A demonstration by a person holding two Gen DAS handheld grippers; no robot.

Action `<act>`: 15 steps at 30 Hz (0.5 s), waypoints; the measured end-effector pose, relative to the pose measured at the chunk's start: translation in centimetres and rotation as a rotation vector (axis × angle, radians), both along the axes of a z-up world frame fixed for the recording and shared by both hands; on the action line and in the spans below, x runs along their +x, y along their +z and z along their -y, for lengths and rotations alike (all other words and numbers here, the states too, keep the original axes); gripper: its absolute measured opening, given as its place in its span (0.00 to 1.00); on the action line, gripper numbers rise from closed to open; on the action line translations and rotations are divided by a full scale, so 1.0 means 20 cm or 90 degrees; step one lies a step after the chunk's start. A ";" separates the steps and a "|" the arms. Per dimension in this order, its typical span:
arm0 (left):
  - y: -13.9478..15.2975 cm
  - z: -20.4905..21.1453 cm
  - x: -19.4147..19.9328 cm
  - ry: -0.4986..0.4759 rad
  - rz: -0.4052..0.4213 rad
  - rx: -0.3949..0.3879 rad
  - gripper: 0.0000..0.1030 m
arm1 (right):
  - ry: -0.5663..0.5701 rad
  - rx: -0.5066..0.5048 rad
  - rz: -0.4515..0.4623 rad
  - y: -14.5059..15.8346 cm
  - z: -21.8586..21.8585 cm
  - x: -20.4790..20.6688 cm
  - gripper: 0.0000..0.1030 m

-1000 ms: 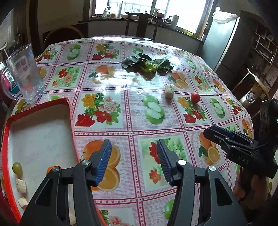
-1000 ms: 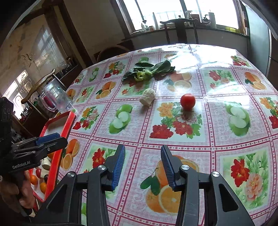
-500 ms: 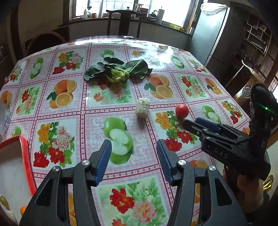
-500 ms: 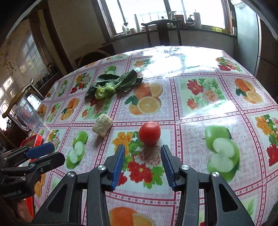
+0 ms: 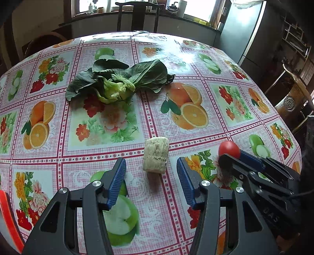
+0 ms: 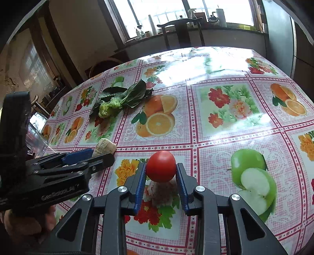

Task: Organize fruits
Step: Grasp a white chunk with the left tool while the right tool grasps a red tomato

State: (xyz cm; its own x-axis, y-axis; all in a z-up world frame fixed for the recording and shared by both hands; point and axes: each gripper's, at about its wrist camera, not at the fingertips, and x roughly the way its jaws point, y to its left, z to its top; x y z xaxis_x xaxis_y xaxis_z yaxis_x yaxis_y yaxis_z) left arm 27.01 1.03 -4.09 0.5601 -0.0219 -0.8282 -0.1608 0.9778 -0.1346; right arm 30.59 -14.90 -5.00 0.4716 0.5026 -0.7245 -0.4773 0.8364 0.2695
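Note:
A red tomato sits on the fruit-print tablecloth between the blue pads of my right gripper; the jaws stand close on both sides, still a little apart. The tomato also shows in the left wrist view, behind the right gripper. A pale beige chunk lies between and just ahead of the open fingers of my left gripper. It shows in the right wrist view behind the left gripper. A red tray's rim shows at the lower left.
A leafy green vegetable lies further back on the table. A dark chair stands at the far edge under the window. A wooden chair and a fridge stand at the right. A clear jug is at the left.
Both grippers moved forward. The right gripper came around the tomato and narrowed. The left gripper reached the beige chunk, and the tray slid mostly out of view.

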 end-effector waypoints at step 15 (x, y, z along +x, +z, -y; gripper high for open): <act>0.02 0.01 -0.24 0.001 0.003 0.011 0.23 | 0.025 0.039 0.001 0.10 0.08 -0.29 0.30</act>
State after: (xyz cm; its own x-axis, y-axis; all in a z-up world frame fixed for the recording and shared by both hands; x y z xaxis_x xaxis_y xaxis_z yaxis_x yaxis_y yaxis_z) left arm 22.17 0.85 -3.70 0.5638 -0.0070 -0.8259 -0.1618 0.9796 -0.1187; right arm 24.72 -16.59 -3.07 0.4516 0.5648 -0.6907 -0.5103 0.7985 0.3193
